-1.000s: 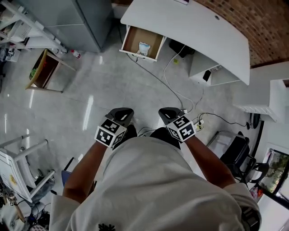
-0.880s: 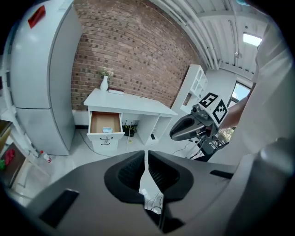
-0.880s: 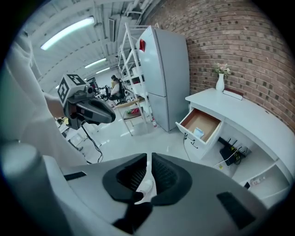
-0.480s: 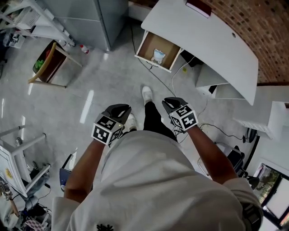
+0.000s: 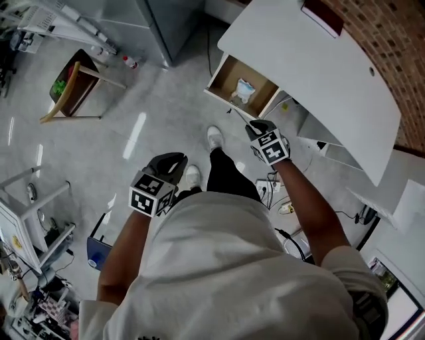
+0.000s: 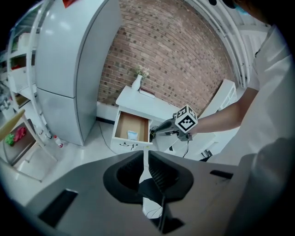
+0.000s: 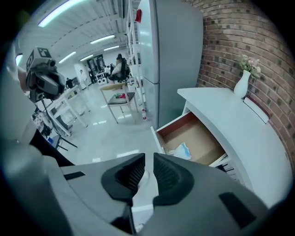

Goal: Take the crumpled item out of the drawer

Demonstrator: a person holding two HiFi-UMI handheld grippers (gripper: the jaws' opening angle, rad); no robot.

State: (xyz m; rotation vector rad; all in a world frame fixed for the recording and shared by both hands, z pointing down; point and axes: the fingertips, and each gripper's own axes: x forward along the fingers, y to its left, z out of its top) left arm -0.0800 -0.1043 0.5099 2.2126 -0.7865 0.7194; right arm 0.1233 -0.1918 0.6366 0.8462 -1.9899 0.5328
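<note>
The wooden drawer of the white desk stands pulled open. A crumpled white-and-blue item lies inside it, also visible in the left gripper view and the right gripper view. My right gripper reaches out just short of the drawer's front edge, jaws nearly together with nothing between them. My left gripper hangs back near my body over the floor, jaws likewise together and empty.
The white desk top overhangs the drawer, with a red book and a vase on it. A tall grey cabinet stands left of the desk. A wooden stool and a bottle sit on the floor; cables trail below the desk.
The person has stepped closer to the desk. The right gripper has stretched forward to the drawer's front; the left gripper has stayed near the body.
</note>
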